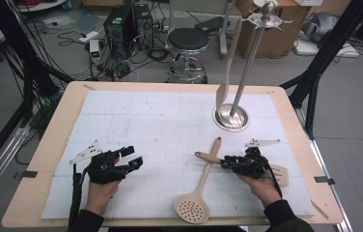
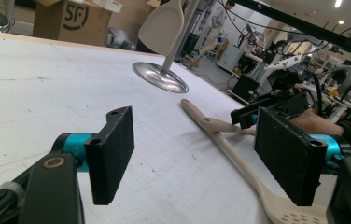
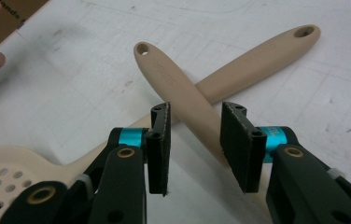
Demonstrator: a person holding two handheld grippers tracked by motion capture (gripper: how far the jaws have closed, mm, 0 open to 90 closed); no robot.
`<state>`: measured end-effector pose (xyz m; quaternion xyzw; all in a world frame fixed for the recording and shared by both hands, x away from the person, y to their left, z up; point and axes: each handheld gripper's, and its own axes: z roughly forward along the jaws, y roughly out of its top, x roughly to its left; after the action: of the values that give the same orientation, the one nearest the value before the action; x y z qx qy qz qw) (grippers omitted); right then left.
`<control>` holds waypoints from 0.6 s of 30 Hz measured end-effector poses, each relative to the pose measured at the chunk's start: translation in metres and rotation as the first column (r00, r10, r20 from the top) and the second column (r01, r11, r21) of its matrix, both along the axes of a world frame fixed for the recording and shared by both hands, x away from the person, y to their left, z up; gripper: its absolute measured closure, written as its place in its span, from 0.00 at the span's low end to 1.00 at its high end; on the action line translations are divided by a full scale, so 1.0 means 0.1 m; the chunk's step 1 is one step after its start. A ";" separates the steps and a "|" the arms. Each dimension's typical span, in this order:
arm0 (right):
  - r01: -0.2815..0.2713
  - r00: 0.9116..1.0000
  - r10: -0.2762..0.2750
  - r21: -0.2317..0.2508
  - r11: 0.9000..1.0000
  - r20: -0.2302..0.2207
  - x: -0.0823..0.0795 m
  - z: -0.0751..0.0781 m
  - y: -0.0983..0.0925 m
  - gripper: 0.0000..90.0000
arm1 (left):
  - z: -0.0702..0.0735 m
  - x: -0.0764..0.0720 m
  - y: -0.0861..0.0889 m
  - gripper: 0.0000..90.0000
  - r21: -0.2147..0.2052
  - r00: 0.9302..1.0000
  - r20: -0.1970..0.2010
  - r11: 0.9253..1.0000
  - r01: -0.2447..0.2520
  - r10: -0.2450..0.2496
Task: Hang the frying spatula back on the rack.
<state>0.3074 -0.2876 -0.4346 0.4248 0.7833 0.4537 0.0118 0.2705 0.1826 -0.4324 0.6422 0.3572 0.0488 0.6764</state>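
A: High view first. What is the work surface like?

B: A pale wooden table [image 1: 49,145] with rounded corners, covered almost fully by a white mat [image 1: 160,125] marked with faint grid lines and small scuffs. Around it lies a grey floor with tangled cables, two dark computer towers [image 1: 129,24], a round black stool [image 1: 188,41] and cardboard boxes [image 1: 271,29]. Black frame poles stand at both sides.

A: And on the mat?

B: At the far right stands a metal utensil stand [image 1: 231,117] with a round base; a beige spatula [image 1: 228,63] hangs from its top. Near the front, a beige slotted spoon [image 1: 199,188] lies with its perforated head toward the person and its handle pointing away. A beige slotted turner [image 1: 208,157] lies crosswise, its handle resting over the spoon's handle, its blade beside the person's right hand.

A: The right gripper [image 1: 225,163]?

B: In the right gripper view its jaws stand part open on either side of the turner's handle [image 3: 183,98], with a gap at each pad [image 3: 159,140]; nothing is clamped.

A: The left gripper [image 1: 133,159]?

B: It rests on the mat at the left, well apart from the utensils, jaws wide, with only bare mat between them in the left gripper view.
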 end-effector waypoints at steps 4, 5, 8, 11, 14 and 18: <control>-0.015 1.000 0.015 -0.052 0.999 0.003 0.04 0.03 -0.03 0.69 | 0.00 0.00 0.00 0.33 0.001 1.000 -0.002 1.000 0.000 0.000; -0.016 1.000 0.016 -0.064 0.998 0.003 0.05 0.03 -0.04 0.69 | 0.00 0.00 0.00 0.33 0.002 1.000 -0.002 1.000 0.000 0.000; -0.012 1.000 0.011 -0.069 0.998 -0.013 0.08 0.01 -0.08 0.69 | 0.00 0.00 0.00 0.33 0.002 1.000 -0.004 1.000 0.000 0.000; -0.021 0.999 0.018 -0.081 0.996 -0.031 0.09 -0.02 -0.07 0.69 | 0.00 0.00 -0.01 0.33 0.002 1.000 -0.004 1.000 -0.001 0.001; -0.028 0.999 0.026 -0.083 0.996 -0.034 0.11 -0.03 -0.07 0.69 | 0.00 0.00 -0.01 0.33 0.001 1.000 -0.003 1.000 -0.001 0.001; -0.039 0.998 0.035 -0.090 0.995 -0.055 0.14 -0.06 -0.08 0.69 | 0.00 0.00 -0.01 0.33 0.002 1.000 -0.004 1.000 -0.002 0.002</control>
<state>0.3215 -0.2953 -0.4409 0.4212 0.8109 0.4063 0.0020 0.2704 0.1819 -0.4326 0.6428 0.3590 0.0487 0.6750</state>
